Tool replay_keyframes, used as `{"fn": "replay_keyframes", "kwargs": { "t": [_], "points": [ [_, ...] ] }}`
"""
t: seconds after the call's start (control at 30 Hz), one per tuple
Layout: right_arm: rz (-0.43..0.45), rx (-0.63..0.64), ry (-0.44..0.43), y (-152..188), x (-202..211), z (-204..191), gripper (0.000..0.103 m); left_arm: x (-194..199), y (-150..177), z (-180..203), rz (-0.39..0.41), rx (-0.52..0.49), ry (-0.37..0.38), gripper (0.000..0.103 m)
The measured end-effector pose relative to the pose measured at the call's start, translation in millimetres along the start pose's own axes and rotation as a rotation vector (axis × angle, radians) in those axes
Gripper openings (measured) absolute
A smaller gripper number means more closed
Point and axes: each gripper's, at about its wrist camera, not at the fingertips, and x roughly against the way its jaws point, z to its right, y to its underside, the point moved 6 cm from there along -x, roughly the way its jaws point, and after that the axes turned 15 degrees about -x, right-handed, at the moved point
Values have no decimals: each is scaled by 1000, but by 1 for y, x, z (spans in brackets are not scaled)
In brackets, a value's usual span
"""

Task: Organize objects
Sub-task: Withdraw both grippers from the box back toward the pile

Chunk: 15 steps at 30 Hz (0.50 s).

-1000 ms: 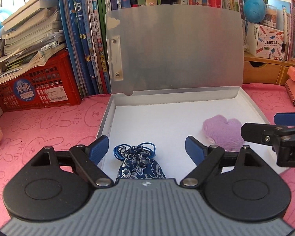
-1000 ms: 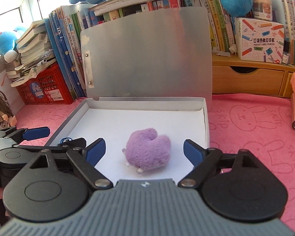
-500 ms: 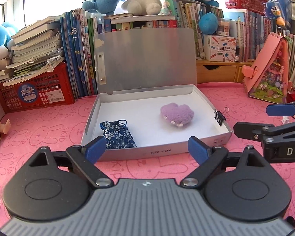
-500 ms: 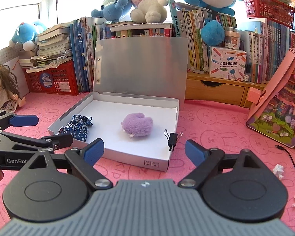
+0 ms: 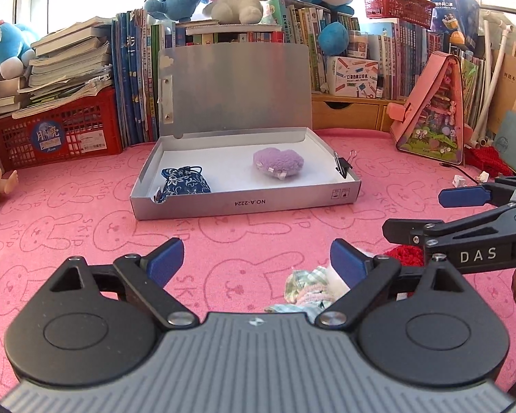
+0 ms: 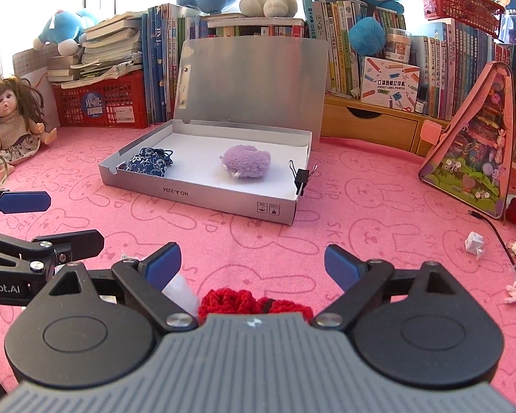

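Observation:
A silver box point(image 5: 244, 203) lies on the pink mat with its lid up. Inside it are a blue floral pouch point(image 5: 185, 184) on the left and a purple plush point(image 5: 278, 163) on the right, and a black binder clip point(image 5: 344, 167) sits on its right wall. My left gripper point(image 5: 256, 258) is open and holds nothing, well short of the box. A pastel checked cloth piece point(image 5: 306, 289) lies by its right finger. My right gripper point(image 6: 253, 258) is open and holds nothing. A red knitted piece point(image 6: 254, 301) and something white point(image 6: 180, 290) lie under it.
Books, a red crate point(image 5: 58, 130) and plush toys line the back. A pink triangular toy house point(image 6: 474, 151) stands at the right and a doll point(image 6: 13, 120) sits at the left. Paper scraps point(image 6: 474, 241) and a black cable point(image 6: 495, 230) lie on the mat at the right.
Both grippers have pulled back from over the box to the mat in front of it. The pouch and the plush stay in the box. Cloth and knitted pieces have come into view.

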Motion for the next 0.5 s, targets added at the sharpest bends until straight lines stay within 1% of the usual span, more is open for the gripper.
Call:
{"fn": "replay_keyframes", "kwargs": {
  "t": [0.2,0.5],
  "points": [
    [-21,-14,2,20,6,3,95,13,20,12,-3,-32,8,95],
    [-27,30,11,47,19,3,96,26,45,25,-13,-32,47,95]
  ]
}}
